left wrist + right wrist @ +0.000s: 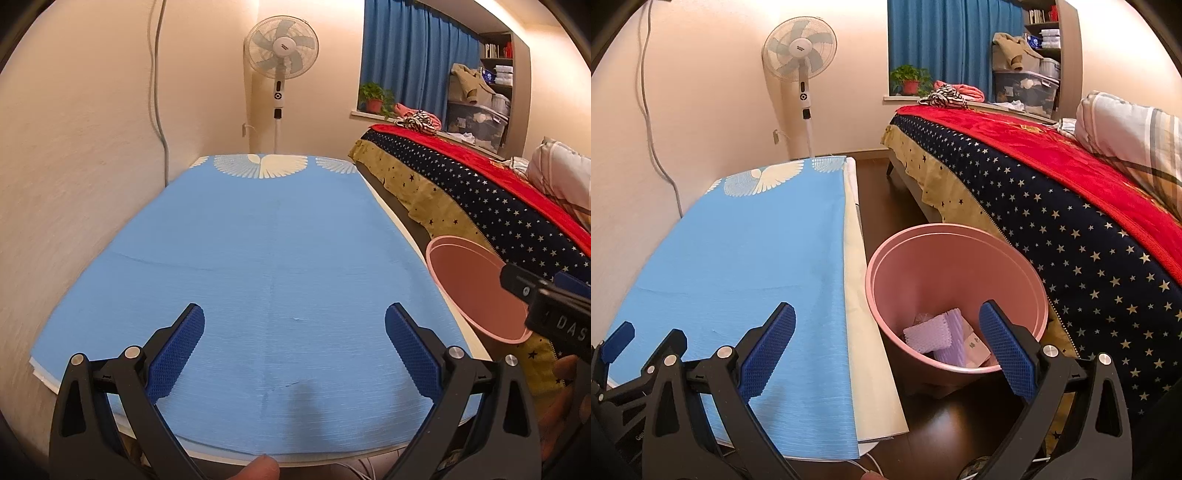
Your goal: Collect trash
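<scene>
Both sets of jaws stand wide apart with nothing between them: the left gripper (294,354) hovers over the blue cloth (258,258) that covers the tabletop (871,387), and the right gripper (887,354) hangs beside the tabletop's right edge, just above the near rim of the pink wastebasket (923,240).

The trash (942,339) lies at the bottom of that wastebasket, which stands on the dark floor (942,424) between the tabletop and the bed (1071,229). It is a pale lilac foam-mesh sleeve, a ribbed lilac piece and a pinkish paper or packet beneath. No loose trash shows on the blue cloth in either view, so the task looks close to done, if not done already.

Risks from here, as I judge them:
- The right gripper's right finger is near the rim — a careless swing could knock the light wastebasket over and spill what is inside.
- The two grippers are close together at the tabletop's edge and could bump each other.
- The cloth could be snagged and dragged if the left gripper dips.

The wastebasket stands upright, long axis vertical, mouth opening upward. The mesh sleeve lies roughly flat, tilted against the pile; its long axis seems to run left to right across the bottom, though that is hard to tell.
</scene>
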`<move>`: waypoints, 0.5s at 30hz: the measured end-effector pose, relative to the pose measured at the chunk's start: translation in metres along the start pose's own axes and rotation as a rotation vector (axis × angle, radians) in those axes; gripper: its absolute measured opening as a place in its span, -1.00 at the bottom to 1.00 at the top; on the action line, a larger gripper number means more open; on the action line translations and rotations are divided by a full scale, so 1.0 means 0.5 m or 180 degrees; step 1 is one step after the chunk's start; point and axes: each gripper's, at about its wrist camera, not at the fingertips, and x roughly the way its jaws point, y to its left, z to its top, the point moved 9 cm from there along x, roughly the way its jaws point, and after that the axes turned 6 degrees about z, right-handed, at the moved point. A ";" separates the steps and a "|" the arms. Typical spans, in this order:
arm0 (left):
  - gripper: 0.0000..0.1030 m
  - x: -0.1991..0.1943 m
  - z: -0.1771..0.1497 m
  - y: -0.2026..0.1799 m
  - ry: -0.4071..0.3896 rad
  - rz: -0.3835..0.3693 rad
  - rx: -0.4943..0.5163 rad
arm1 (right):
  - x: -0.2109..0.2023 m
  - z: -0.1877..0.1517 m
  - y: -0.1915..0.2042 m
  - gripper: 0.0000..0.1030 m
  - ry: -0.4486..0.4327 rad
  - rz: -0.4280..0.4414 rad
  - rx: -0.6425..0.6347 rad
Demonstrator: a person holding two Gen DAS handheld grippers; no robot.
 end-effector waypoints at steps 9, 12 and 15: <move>0.85 0.004 0.002 -0.003 -0.0004 -0.0022 -0.0043 | 0.008 -0.007 0.006 0.90 0.0029 0.0014 -0.0021; 0.85 0.004 0.002 -0.004 -0.0006 -0.0023 -0.0044 | 0.008 -0.007 0.008 0.90 0.0027 0.0020 -0.0029; 0.85 0.004 0.003 -0.004 -0.0007 -0.0022 -0.0044 | 0.009 -0.007 0.009 0.90 0.0024 0.0019 -0.0031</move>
